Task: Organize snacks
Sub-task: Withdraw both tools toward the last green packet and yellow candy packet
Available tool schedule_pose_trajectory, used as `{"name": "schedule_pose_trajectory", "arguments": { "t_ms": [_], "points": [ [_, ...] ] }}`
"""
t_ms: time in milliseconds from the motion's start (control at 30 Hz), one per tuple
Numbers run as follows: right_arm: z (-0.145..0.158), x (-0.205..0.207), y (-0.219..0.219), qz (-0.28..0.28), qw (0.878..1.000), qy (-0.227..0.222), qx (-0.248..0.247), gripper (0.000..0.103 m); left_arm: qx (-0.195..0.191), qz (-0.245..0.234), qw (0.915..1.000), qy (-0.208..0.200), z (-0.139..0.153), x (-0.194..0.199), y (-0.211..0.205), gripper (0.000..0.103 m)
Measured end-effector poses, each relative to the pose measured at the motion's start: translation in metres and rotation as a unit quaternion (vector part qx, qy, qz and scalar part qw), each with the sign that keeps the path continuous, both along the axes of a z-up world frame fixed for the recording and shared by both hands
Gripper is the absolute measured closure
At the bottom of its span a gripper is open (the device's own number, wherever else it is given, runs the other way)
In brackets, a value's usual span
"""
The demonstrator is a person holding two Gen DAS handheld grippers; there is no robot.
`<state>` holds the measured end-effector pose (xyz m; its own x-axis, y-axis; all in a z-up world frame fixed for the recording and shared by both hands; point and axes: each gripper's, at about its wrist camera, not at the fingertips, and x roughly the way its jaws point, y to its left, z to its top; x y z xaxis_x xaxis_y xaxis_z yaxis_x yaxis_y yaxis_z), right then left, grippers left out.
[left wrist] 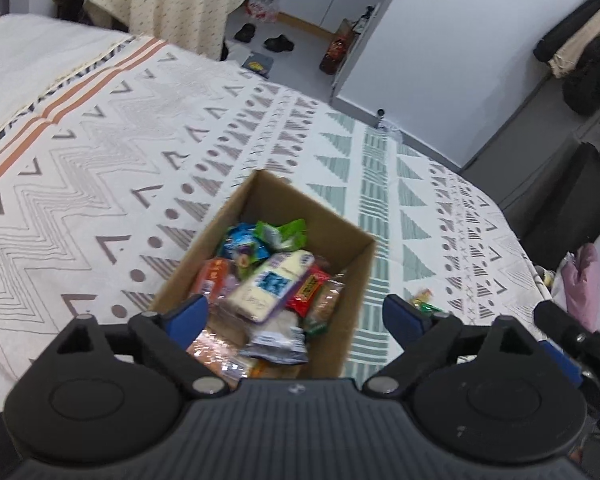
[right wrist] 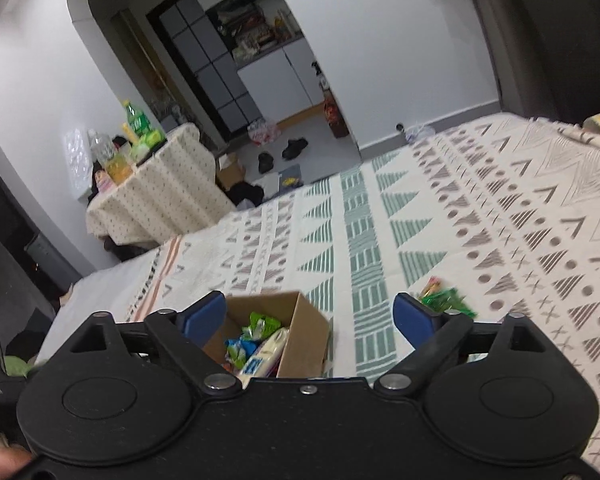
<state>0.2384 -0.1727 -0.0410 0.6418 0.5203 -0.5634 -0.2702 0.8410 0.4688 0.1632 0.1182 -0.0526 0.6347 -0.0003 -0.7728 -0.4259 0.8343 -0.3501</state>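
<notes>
Left gripper (left wrist: 294, 312) hangs wide open over the box (left wrist: 356, 280), nothing between its pads. Right gripper (right wrist: 310, 314) is also spread wide and empty, box (right wrist: 304, 340) below its left finger. Box sits on the patterned bedspread (left wrist: 100, 184), full of snacks (left wrist: 268, 280); one green packet (right wrist: 446, 300) lies loose beside it.

Left gripper (left wrist: 295, 312) jaws spread wide, empty; right gripper (right wrist: 310, 314) likewise, angled downward
</notes>
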Motion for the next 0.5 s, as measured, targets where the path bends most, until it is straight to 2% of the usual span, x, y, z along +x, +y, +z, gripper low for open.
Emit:
{"name": "schedule_pose_trajectory", "arguments": {
  "t_ms": [133,200,500],
  "points": [
    [0.020,-0.003,-0.020,-0.003,1.000,-0.023,0.006,0.006,0.006,-0.005,0.9999,-0.015,0.013,0.000,-0.020,0.000],
    [0.025,-0.004,-0.029,-0.003,1.000,-0.030,0.007,0.003,0.011,-0.003,0.9997,-0.022,0.018,-0.001,-0.029,0.000],
    [0.016,-0.005,-0.063,0.000,0.999,-0.031,-0.008,0.000,0.046,-0.007,0.9985,-0.029,0.030,0.002,-0.063,0.000]
  ]
}}
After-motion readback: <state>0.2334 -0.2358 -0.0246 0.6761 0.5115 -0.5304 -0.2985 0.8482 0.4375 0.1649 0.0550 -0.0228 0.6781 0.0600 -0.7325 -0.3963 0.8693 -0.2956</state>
